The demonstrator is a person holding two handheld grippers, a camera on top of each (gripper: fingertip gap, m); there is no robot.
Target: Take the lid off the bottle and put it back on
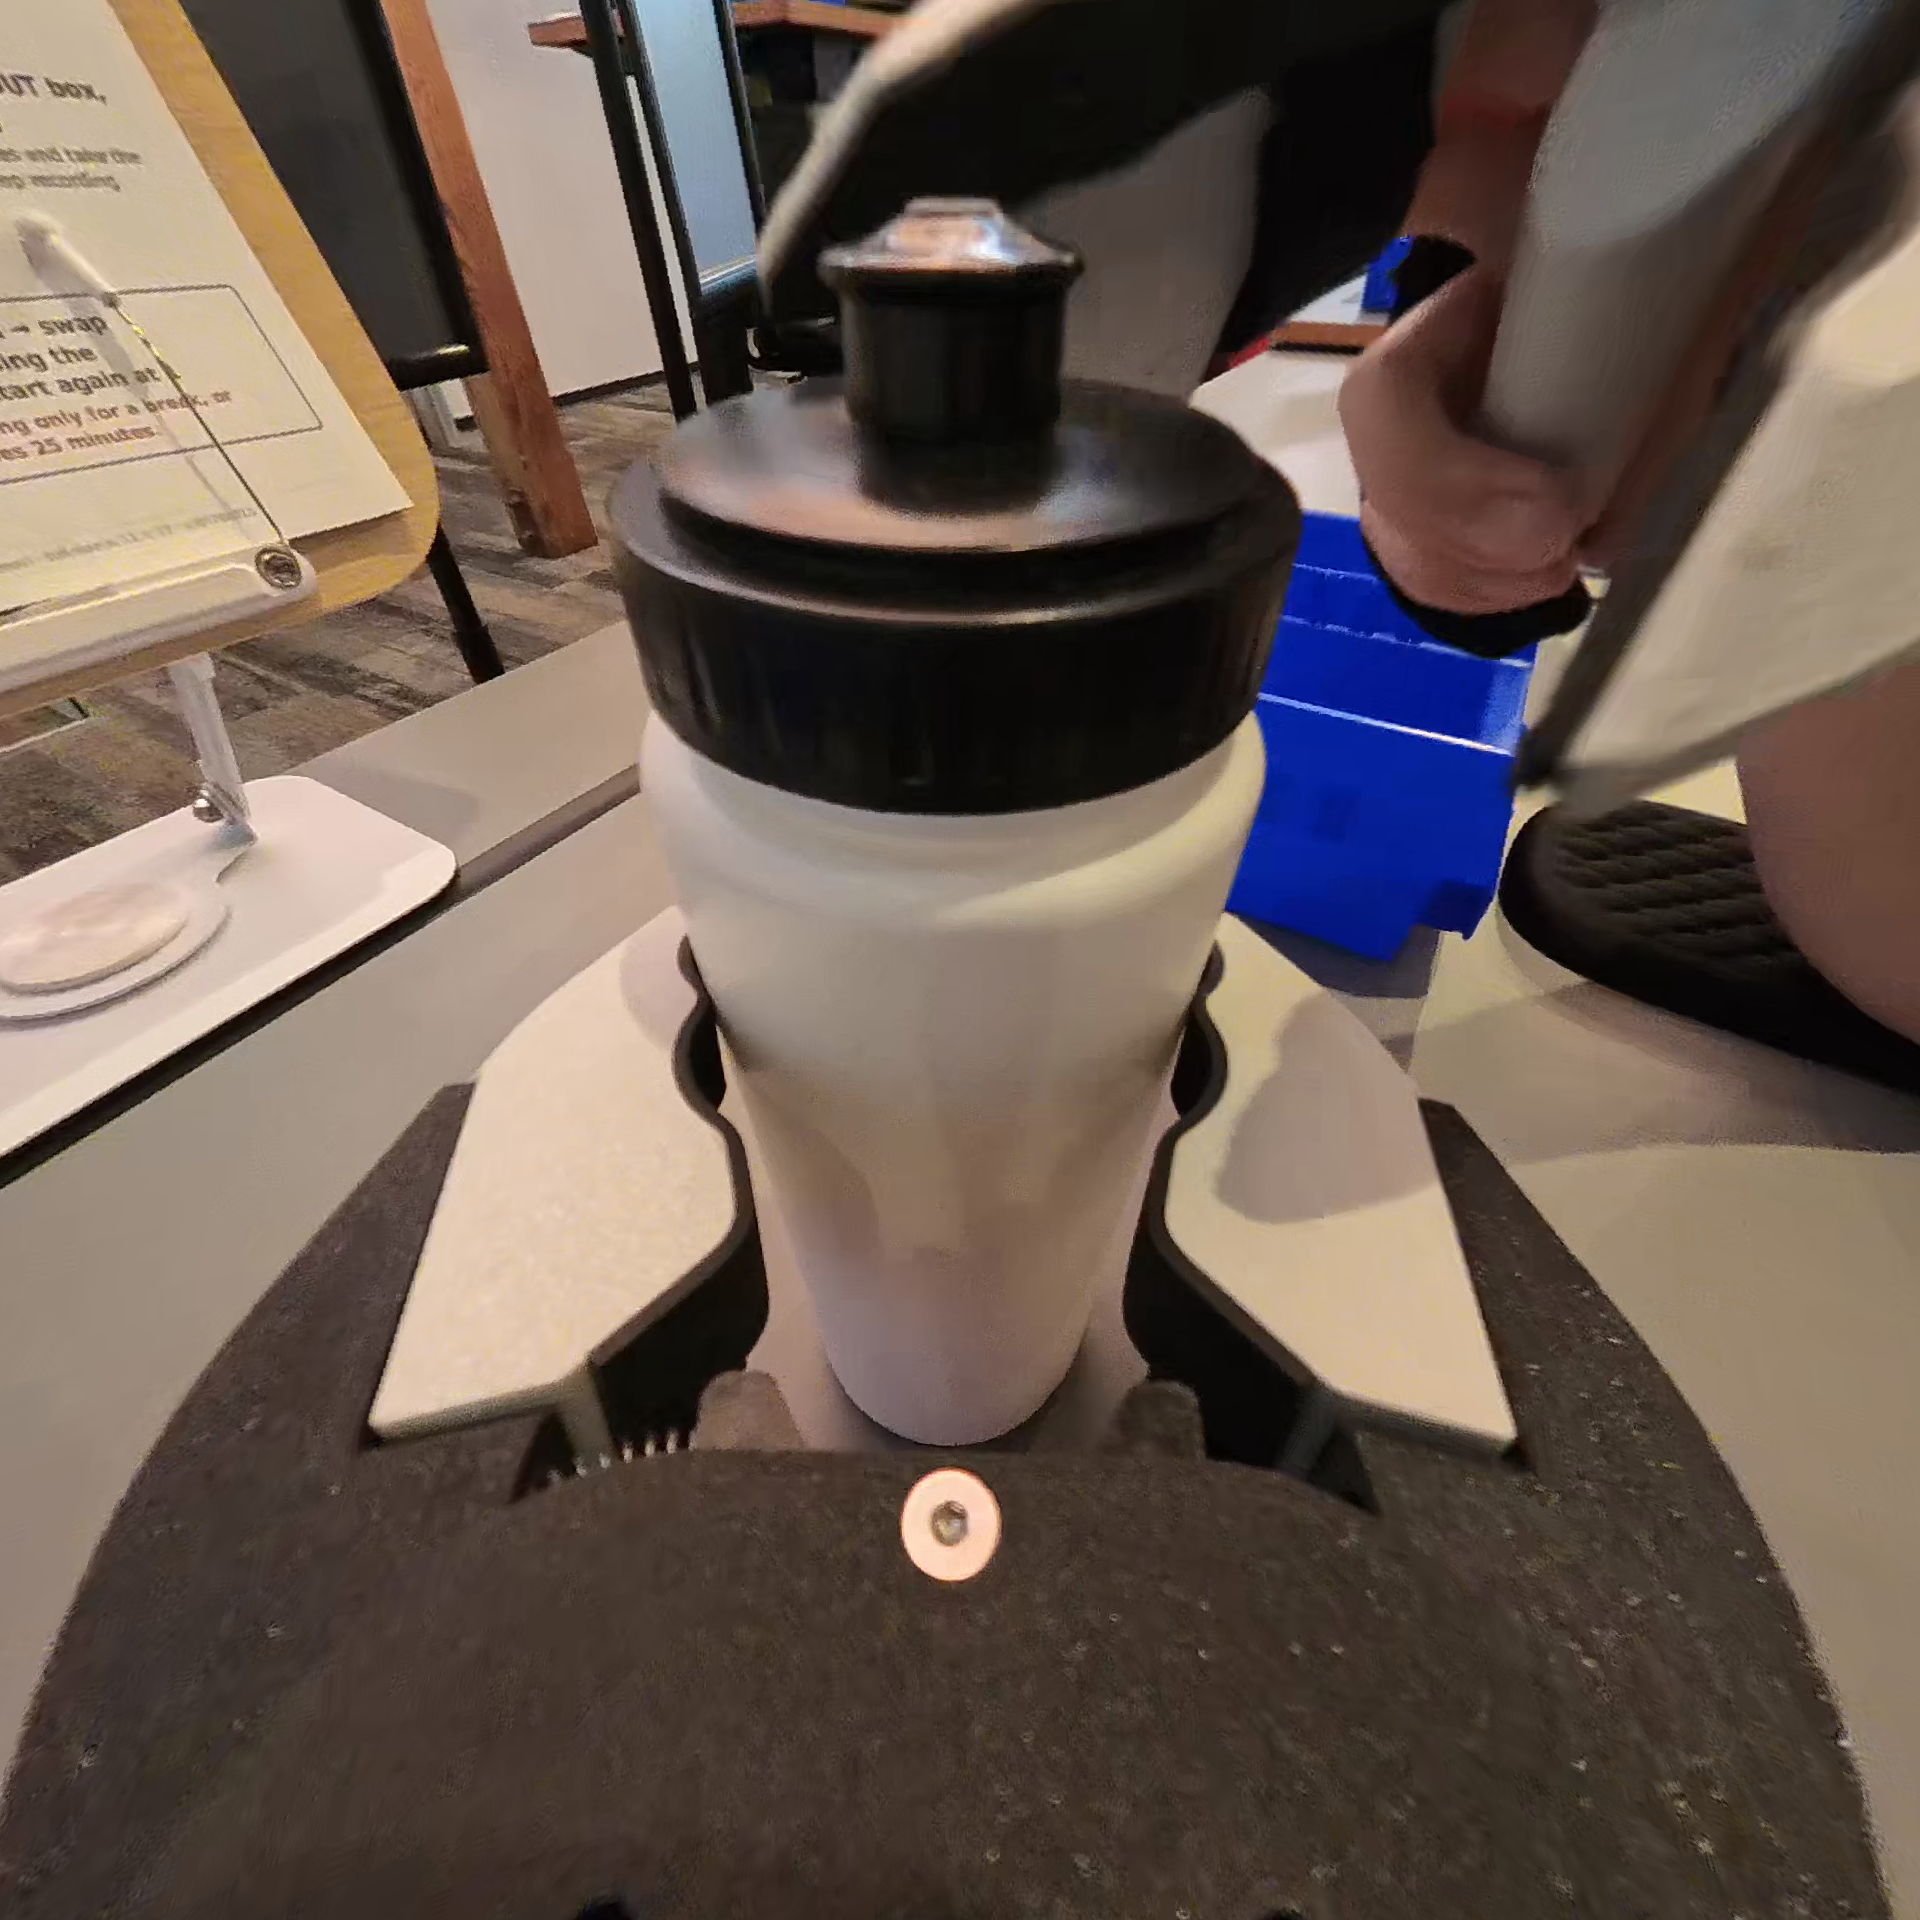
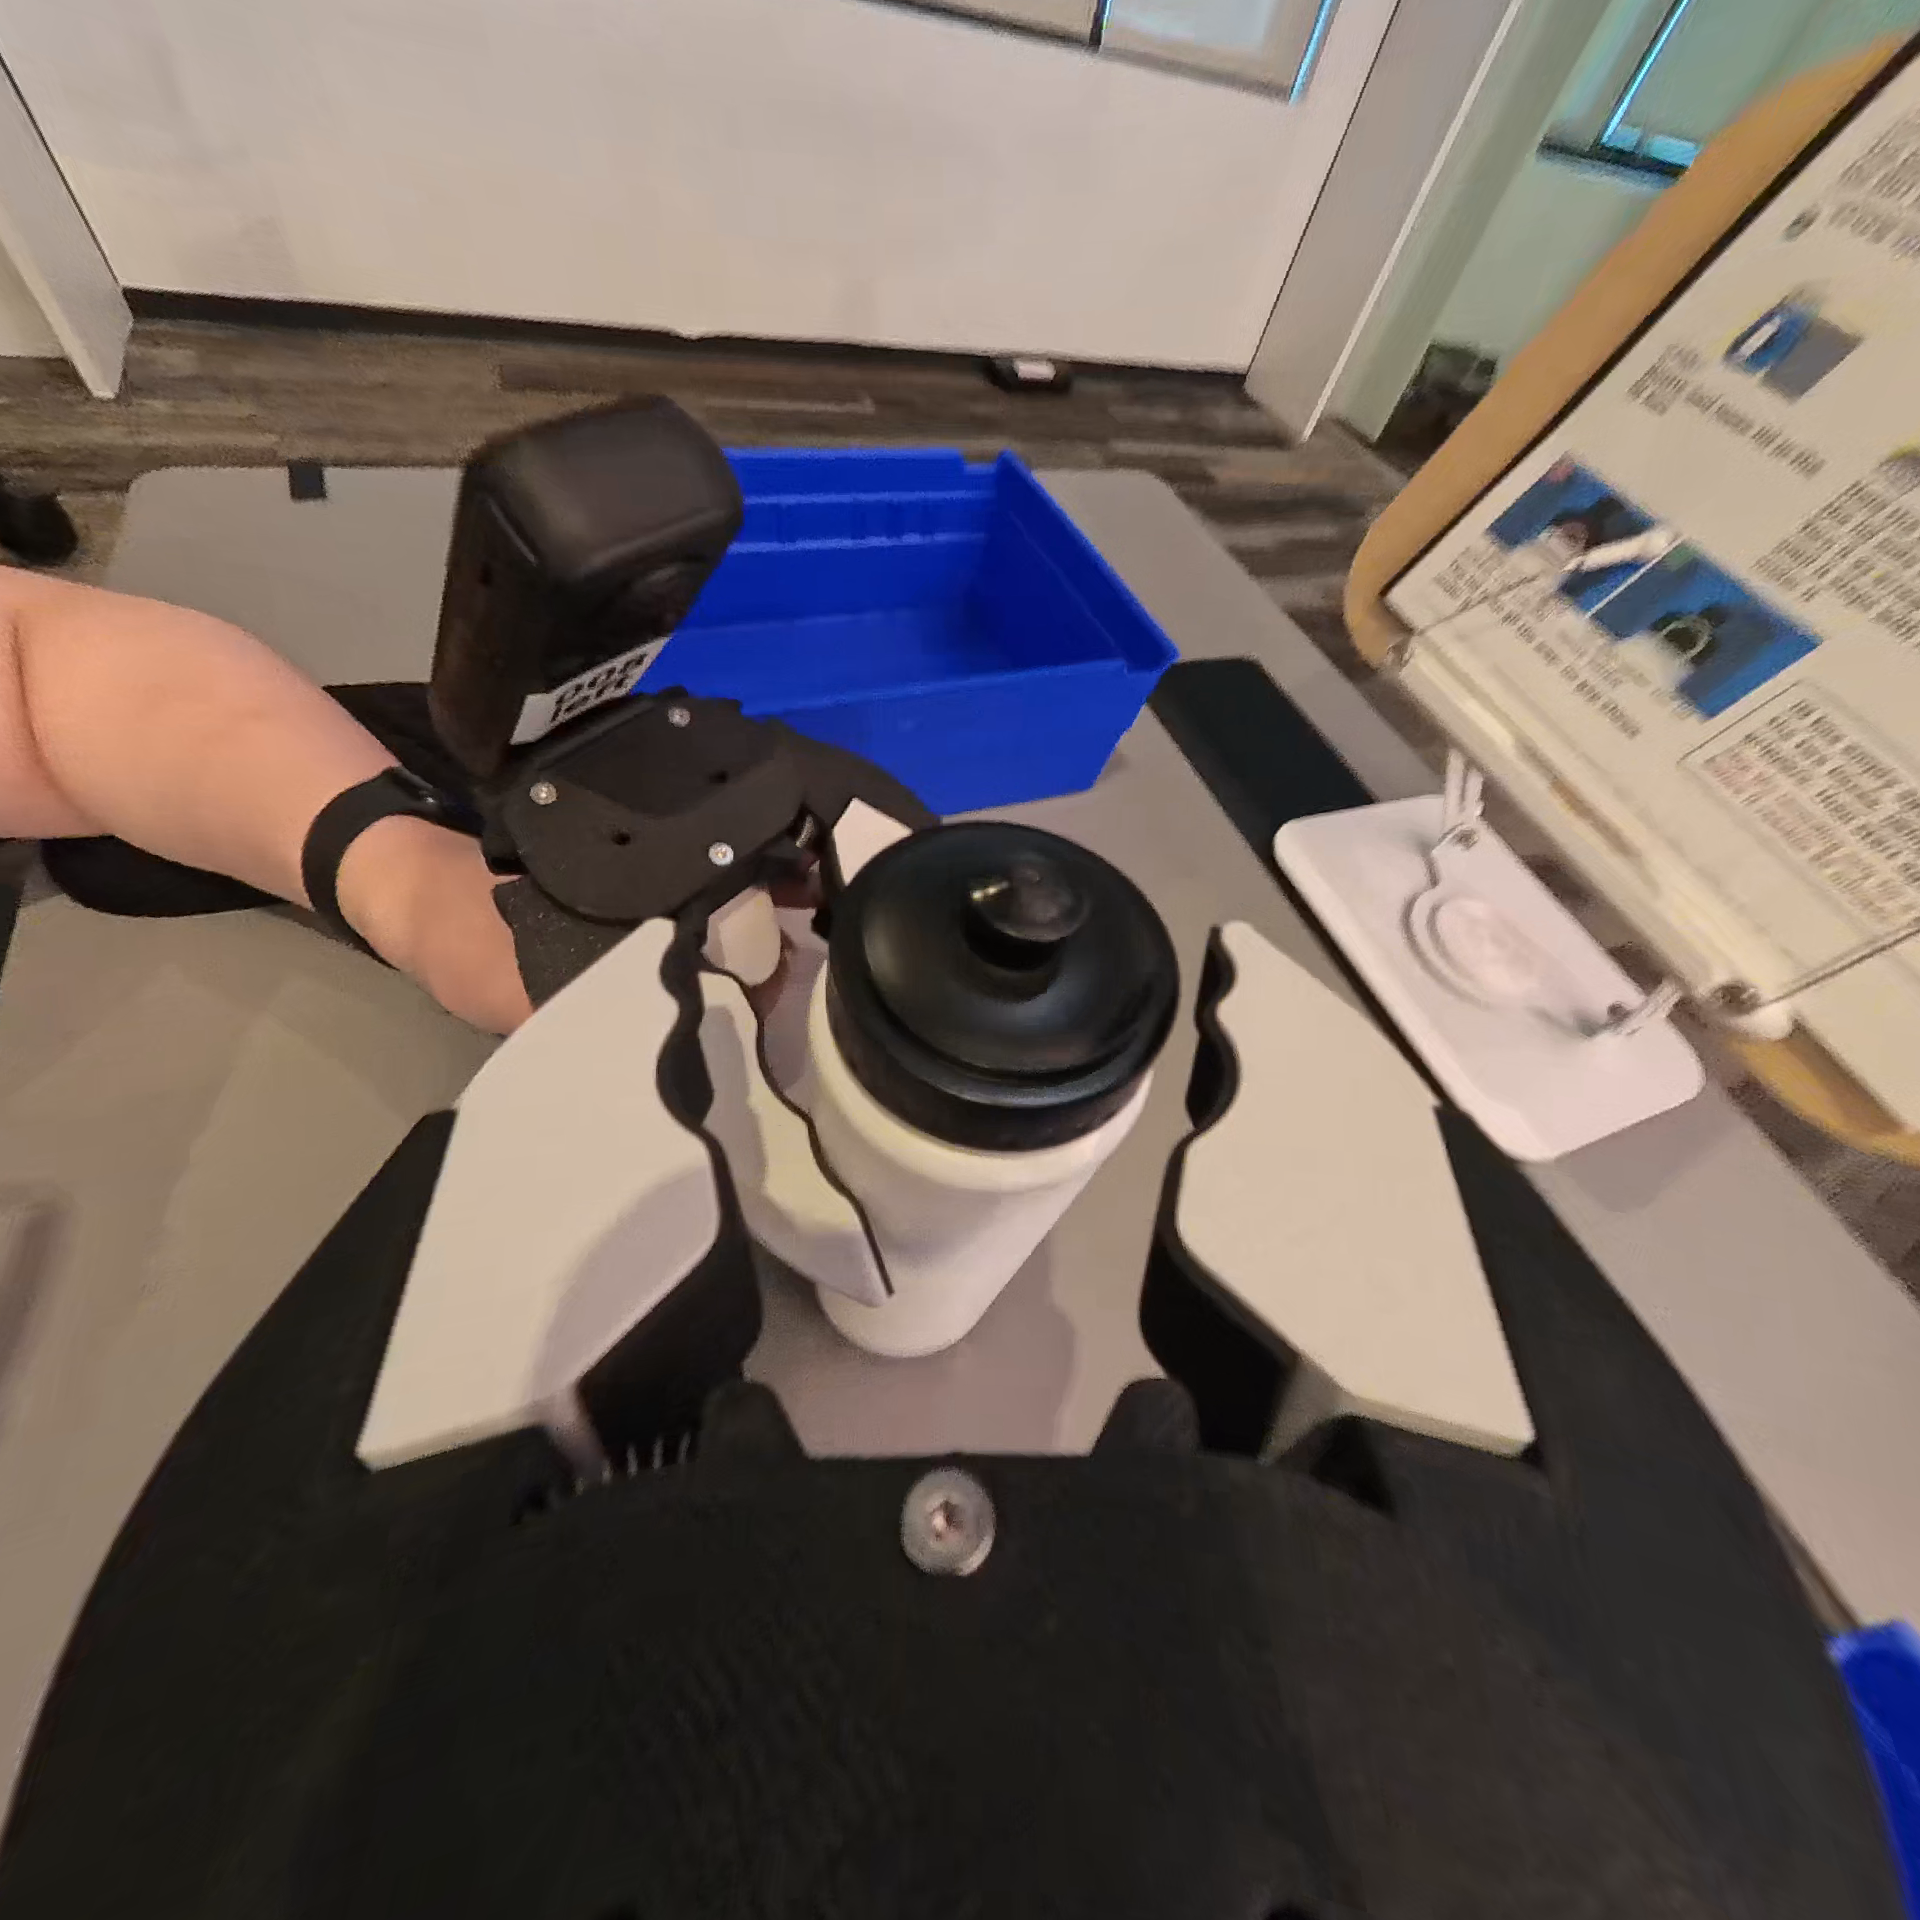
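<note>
Left wrist view: left hand-held gripper (image 1: 951, 1029) clamps capped bottle (image 1: 945, 1039).

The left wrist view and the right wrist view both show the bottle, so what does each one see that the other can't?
Only the left wrist view shows the left gripper from behind, shut on the bottle, and the person's hand holding the other tool.

Only the right wrist view shows the right gripper open around the lid, the bin's empty inside, and the left gripper's camera.

Both show the white bottle standing on the grey table, lid on, the blue bin and the sign stand.
</note>
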